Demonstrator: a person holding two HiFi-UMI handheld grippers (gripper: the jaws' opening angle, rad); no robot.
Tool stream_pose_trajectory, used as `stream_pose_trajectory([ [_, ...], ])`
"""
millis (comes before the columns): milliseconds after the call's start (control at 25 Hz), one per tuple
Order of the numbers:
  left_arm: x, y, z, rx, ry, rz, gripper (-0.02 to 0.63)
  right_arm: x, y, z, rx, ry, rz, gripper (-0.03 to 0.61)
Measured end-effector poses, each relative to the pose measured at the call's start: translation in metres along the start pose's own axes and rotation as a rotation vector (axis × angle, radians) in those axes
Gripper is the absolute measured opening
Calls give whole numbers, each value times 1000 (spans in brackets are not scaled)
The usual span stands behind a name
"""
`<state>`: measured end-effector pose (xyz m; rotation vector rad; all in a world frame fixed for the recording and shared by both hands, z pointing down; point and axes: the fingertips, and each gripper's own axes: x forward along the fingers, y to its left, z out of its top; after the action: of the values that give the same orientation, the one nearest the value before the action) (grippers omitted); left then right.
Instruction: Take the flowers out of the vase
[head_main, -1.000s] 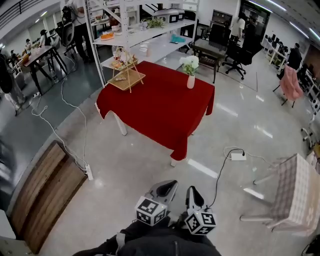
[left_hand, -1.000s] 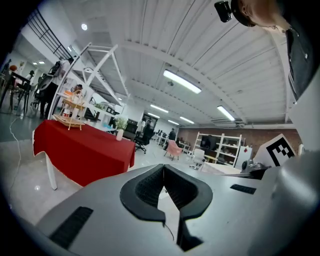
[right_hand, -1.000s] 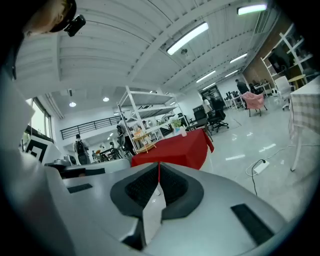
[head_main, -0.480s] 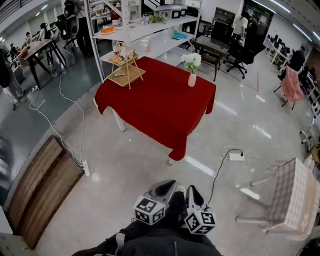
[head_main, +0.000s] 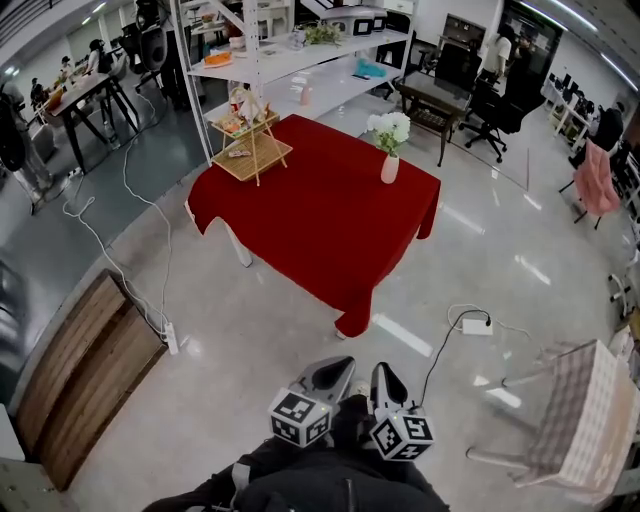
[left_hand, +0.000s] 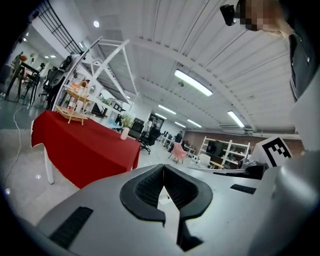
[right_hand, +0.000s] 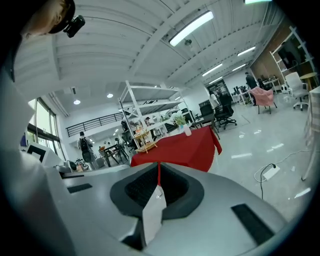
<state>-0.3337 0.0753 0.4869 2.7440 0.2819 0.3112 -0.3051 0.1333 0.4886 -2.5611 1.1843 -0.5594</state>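
Observation:
A small white vase (head_main: 390, 168) with white flowers (head_main: 389, 127) stands near the far right corner of the table with the red cloth (head_main: 320, 225). It also shows far off as the vase (left_hand: 125, 133) in the left gripper view and the vase (right_hand: 187, 131) in the right gripper view. My left gripper (head_main: 335, 372) and right gripper (head_main: 385, 380) are held side by side low in the head view, well short of the table. Both are shut with nothing between the jaws: left gripper (left_hand: 163, 167), right gripper (right_hand: 159, 165).
A wooden tiered stand (head_main: 248, 140) sits on the table's far left corner. White shelving (head_main: 290, 60) stands behind the table. Cables and a power strip (head_main: 176, 343) lie on the floor at left, another power strip (head_main: 477, 326) at right. A wooden panel (head_main: 85, 375) and a checked-cloth table (head_main: 585, 410) flank me.
The table and vase have drawn slightly nearer and shifted right in the head view as I move forward. Both grippers stay shut and side by side.

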Motion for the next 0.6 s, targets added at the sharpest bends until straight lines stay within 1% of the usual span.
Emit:
stream_pose_trajectory([
  [360, 62, 23, 17, -2, 17, 37, 9, 50, -36, 30, 8, 19, 29, 17],
  [600, 99, 29, 37, 19, -3, 46, 9, 82, -56, 54, -1, 14, 54, 17],
])
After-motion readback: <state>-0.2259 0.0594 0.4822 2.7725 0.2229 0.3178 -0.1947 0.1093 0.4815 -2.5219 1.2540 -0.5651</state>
